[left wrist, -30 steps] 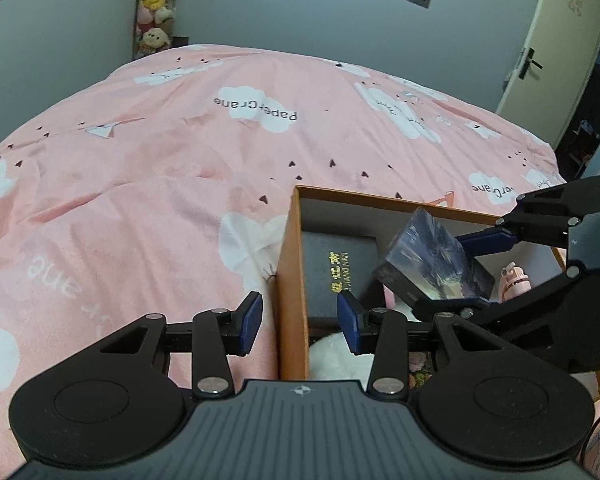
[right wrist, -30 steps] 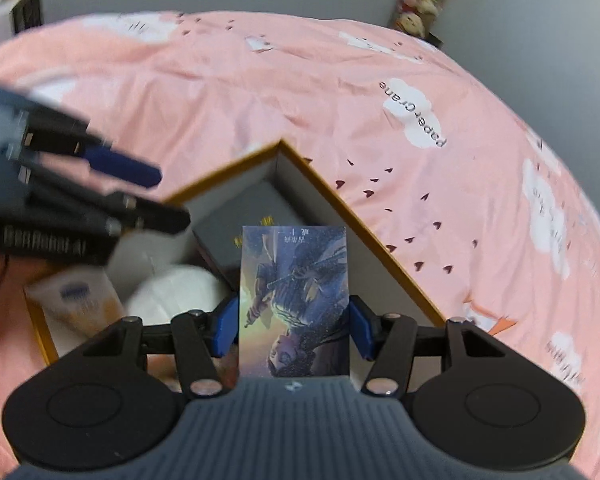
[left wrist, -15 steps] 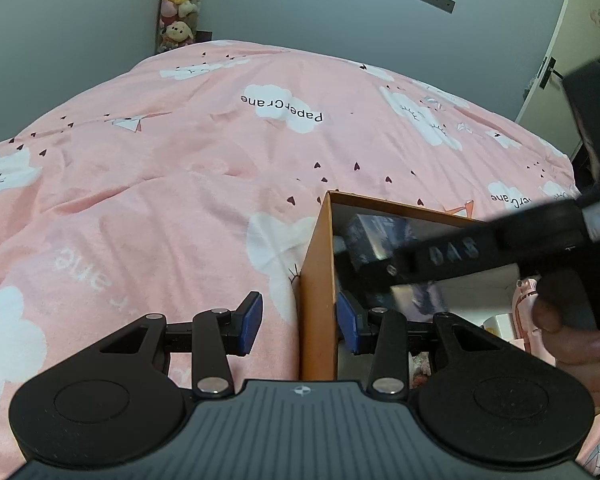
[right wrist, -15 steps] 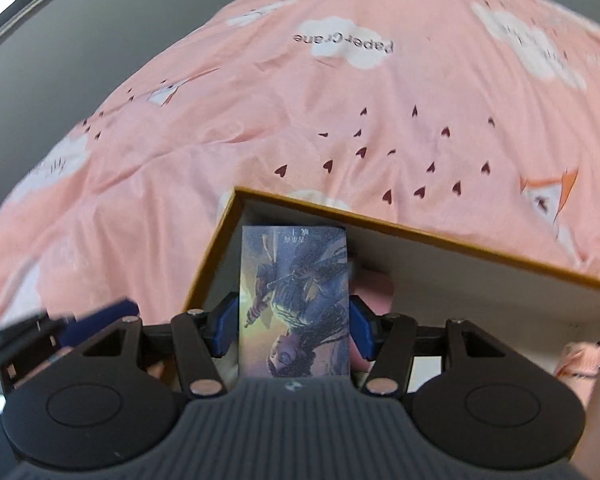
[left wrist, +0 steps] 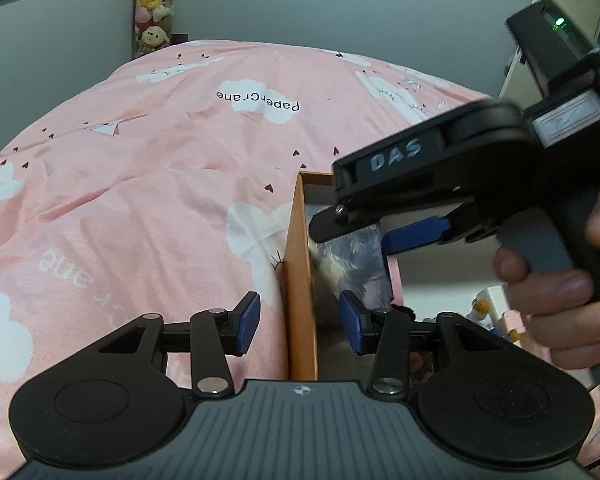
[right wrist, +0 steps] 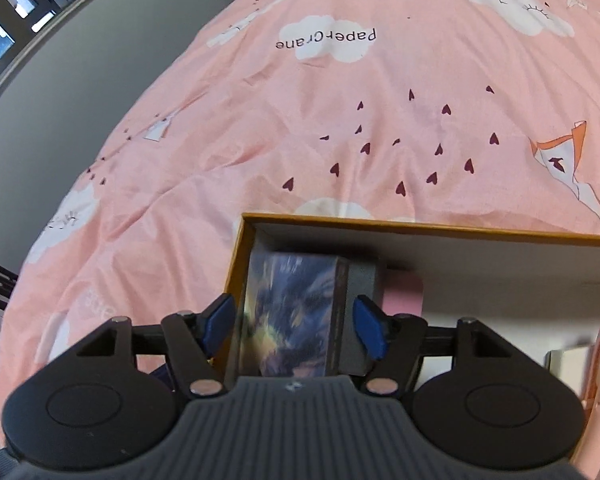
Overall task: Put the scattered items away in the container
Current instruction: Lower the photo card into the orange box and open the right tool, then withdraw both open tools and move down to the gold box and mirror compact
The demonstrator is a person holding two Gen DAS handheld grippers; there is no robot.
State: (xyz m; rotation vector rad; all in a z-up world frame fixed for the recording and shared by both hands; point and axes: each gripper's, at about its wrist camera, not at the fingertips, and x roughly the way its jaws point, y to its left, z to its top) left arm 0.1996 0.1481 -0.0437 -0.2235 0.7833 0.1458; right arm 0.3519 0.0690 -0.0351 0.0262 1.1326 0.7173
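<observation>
The pink bedspread (right wrist: 340, 128) fills most of both views, and no loose item is visible on the part shown; whether anything lies outside the views cannot be told. The orange box (right wrist: 420, 227) rests on the bedspread and already holds several things: a dark box (right wrist: 362, 276) against its near-left corner, a pink flat item (right wrist: 404, 294), and pale and pink objects at the right edge, too cropped to identify. The picture box (right wrist: 292, 312) now sits inside that corner, blurred, leaning on the wall. The right gripper (right wrist: 294, 324) has just been opening; its blue pads stand clear of the picture box on both sides, so the release appears made. The left gripper (left wrist: 298, 322) straddles the orange wall (left wrist: 300, 280), fingers apart, pressing nothing that can be seen. Judgement: this placement is essentially complete; withdrawing the right gripper remains.
</observation>
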